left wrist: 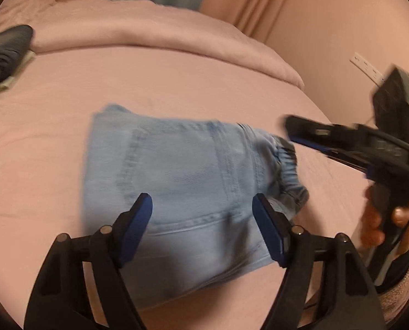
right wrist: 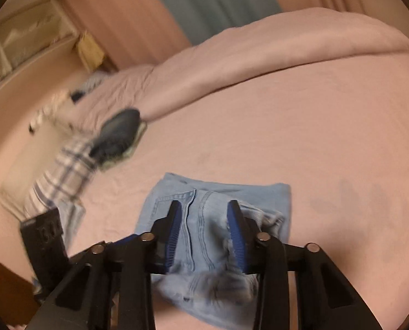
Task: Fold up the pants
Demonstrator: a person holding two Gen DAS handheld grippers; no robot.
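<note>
The light-blue denim pants (left wrist: 188, 192), folded into a compact rectangle, lie mid-bed on the pink bedsheet (left wrist: 53, 143), well clear of its edges. Press the stack flat and square its edges. The left gripper (left wrist: 201, 211) hovers released, jaws wide; the right gripper (right wrist: 204, 220) stands partly parted, grasping nothing.

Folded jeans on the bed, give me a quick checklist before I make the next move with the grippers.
1. Jeans folded into a compact bundle: ok.
2. Waistband end lying flat: not ok, bunched.
3. Left gripper free of denim: ok, jaws apart above it.
4. Right gripper released: cannot tell, blurred.
5. Bedsheet clear around the bundle: ok.
6. Dark folded garment away from the jeans: ok.
</note>
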